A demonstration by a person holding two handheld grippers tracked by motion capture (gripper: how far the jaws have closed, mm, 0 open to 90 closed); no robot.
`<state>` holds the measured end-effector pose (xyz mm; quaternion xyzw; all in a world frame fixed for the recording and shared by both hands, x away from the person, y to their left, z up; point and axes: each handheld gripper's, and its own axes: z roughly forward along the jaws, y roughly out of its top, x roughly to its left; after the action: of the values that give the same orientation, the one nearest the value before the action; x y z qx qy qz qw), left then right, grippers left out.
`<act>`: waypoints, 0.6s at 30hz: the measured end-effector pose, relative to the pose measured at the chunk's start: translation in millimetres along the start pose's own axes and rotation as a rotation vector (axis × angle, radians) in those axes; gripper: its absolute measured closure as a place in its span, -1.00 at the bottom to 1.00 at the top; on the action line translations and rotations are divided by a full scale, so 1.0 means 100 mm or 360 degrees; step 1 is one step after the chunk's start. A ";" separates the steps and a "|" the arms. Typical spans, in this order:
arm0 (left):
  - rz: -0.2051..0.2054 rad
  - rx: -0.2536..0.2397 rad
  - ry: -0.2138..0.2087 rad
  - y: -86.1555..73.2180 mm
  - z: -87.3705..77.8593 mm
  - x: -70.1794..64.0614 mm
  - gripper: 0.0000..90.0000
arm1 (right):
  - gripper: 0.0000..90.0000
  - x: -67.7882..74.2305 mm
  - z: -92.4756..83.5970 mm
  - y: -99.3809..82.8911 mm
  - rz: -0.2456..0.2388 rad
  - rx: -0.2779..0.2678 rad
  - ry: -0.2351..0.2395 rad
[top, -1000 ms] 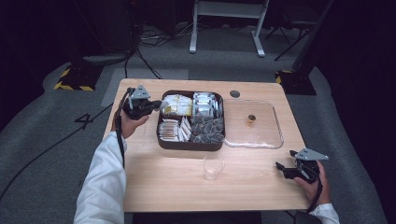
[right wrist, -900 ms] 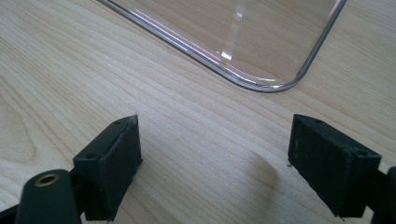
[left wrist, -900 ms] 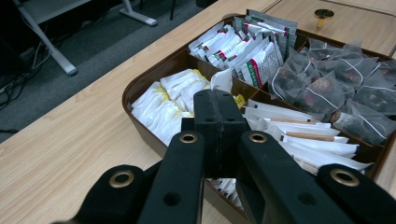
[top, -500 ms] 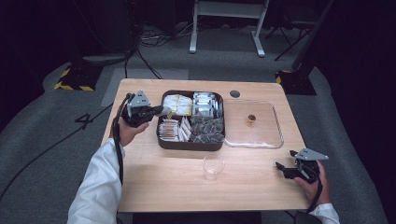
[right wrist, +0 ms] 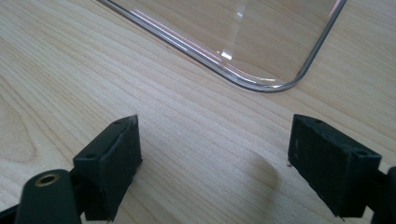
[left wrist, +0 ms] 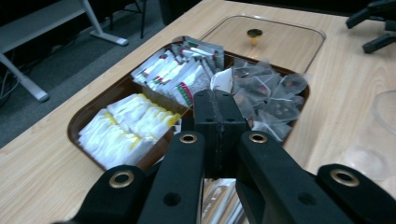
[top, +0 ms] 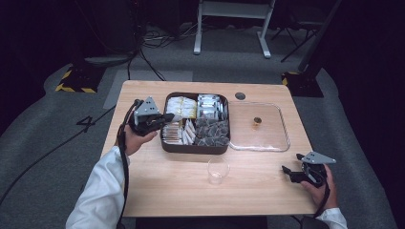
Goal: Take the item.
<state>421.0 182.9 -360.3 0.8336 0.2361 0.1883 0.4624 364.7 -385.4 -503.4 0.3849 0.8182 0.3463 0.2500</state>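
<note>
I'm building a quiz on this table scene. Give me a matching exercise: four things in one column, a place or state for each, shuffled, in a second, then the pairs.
Things:
1. left claw
2. right claw
3. clear lid
4. glass

Places or states:
A. flat on the table, right of the tray
B. shut, over the tray's left edge
C. upright in front of the tray
D. open, over bare table near the lid's corner

Pairs: 1-B, 2-D, 3-A, 4-C
</note>
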 end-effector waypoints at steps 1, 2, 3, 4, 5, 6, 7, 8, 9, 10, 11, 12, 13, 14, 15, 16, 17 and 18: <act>0.0009 -0.0004 -0.0014 0.01 0.00 -0.02 1.00 | -0.61 0.00 0.00 0.00 -0.0001 0.0001 -0.0001; 0.0017 -0.0004 -0.0018 0.02 0.00 -0.04 1.00 | -0.61 0.00 0.00 0.00 0.0000 0.0001 0.0000; 0.0029 -0.0001 -0.0023 0.03 0.00 -0.07 1.00 | -0.61 0.00 0.00 0.00 0.0000 0.0001 0.0000; 0.0034 -0.0002 -0.0034 0.04 0.01 -0.09 1.00 | -0.61 0.00 0.00 0.00 0.0001 0.0000 0.0000; 0.0032 -0.0008 -0.0043 0.04 0.01 -0.10 1.00 | -0.61 0.00 0.00 0.00 0.0000 0.0000 0.0000; 0.0039 -0.0010 -0.0051 0.05 0.01 -0.13 1.00 | -0.61 0.00 0.00 0.00 0.0000 0.0000 0.0000; 0.0044 -0.0011 -0.0060 0.05 0.02 -0.15 1.00 | -0.61 0.00 0.00 0.00 0.0000 0.0000 0.0000; 0.0044 -0.0011 -0.0065 0.06 0.02 -0.16 1.00 | -0.61 0.00 0.00 0.00 0.0001 0.0000 0.0001; 0.0046 -0.0008 -0.0078 0.06 0.03 -0.18 1.00 | -0.61 0.00 0.00 0.00 0.0000 0.0001 0.0000; 0.0056 -0.0009 -0.0091 0.07 0.04 -0.20 1.00 | -0.61 0.00 0.00 0.00 0.0000 0.0001 0.0000; 0.0060 -0.0009 -0.0095 0.07 0.05 -0.22 1.00 | -0.61 0.00 0.00 0.00 0.0000 0.0000 0.0000; 0.0068 -0.0005 -0.0102 0.07 0.06 -0.24 1.00 | -0.61 0.00 0.00 0.00 0.0000 0.0001 0.0000; 0.0074 -0.0003 -0.0118 0.08 0.07 -0.28 1.00 | -0.61 0.00 0.00 0.00 0.0001 0.0000 0.0000; 0.0070 -0.0007 -0.0131 0.08 0.07 -0.29 1.00 | -0.61 0.00 0.00 0.00 0.0000 0.0001 0.0000; 0.0070 -0.0013 -0.0139 0.09 0.08 -0.31 1.00 | -0.61 0.00 0.00 0.00 0.0001 0.0001 0.0000; 0.0075 -0.0011 -0.0150 0.10 0.08 -0.33 1.00 | -0.61 0.00 0.00 0.00 0.0001 0.0001 0.0000; 0.0084 -0.0013 -0.0154 0.10 0.09 -0.35 1.00 | -0.61 0.00 0.00 0.00 0.0001 0.0001 0.0000; 0.0084 -0.0013 -0.0165 0.11 0.09 -0.38 1.00 | -0.61 0.00 0.00 0.00 0.0001 0.0001 0.0000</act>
<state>397.7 150.2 -359.3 0.8463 0.1889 0.1581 0.4724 364.8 -385.5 -503.3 0.3852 0.8182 0.3462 0.2497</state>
